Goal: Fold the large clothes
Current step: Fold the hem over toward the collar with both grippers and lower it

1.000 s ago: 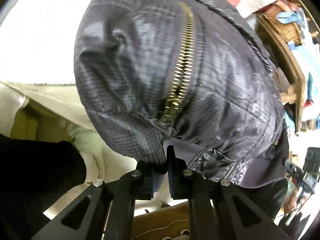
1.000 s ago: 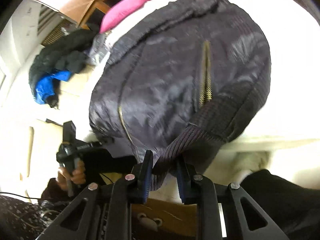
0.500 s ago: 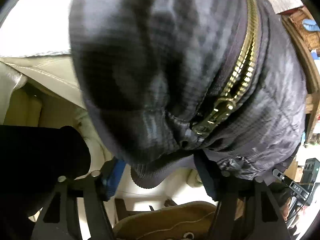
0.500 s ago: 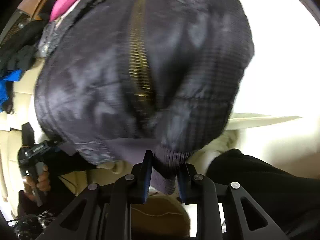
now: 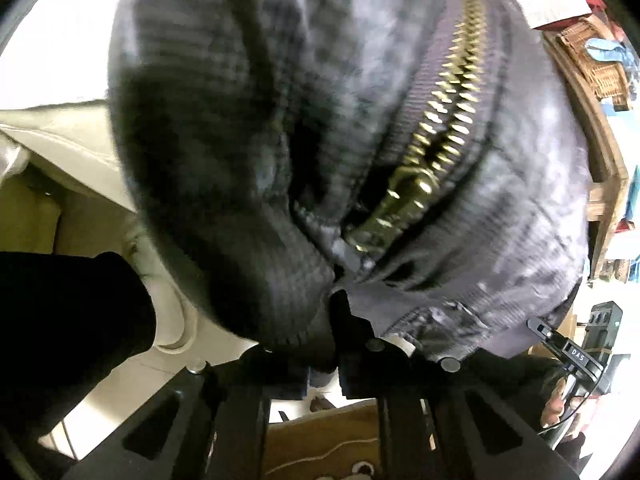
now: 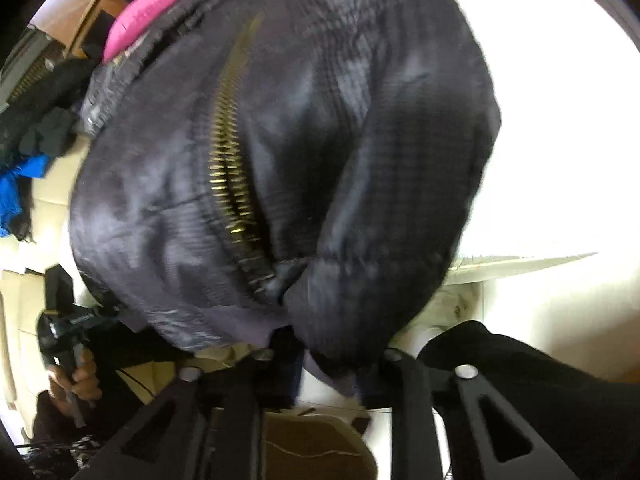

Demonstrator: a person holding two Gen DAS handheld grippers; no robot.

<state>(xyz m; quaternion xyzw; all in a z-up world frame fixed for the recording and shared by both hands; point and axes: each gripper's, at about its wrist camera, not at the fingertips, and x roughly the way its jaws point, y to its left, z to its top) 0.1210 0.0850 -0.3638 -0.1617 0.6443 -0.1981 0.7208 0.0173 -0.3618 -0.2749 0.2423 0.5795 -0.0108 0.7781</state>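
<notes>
Jacket (image 5: 500,208), dark and padded with a brass zipper (image 5: 440,120) down the front, hangs over the near edge of a white bed (image 5: 56,48), its ribbed hem bunched at both tools. On the left, the left gripper (image 5: 334,364) has just been closing and now pinches the hem beside the zipper's lower end; that bite looks thin, so a pull could slide the knit out or snag the zipper slider. Moving right, the right gripper (image 6: 328,372) has also just been closing, on a thick roll of hem, though blur makes it hard to judge how much cloth sits between the pads. If one grip fails, the heavy jacket would likely sag unevenly, twist around the zipper, and slip off the bed toward the shoe (image 6: 316,456) below.
</notes>
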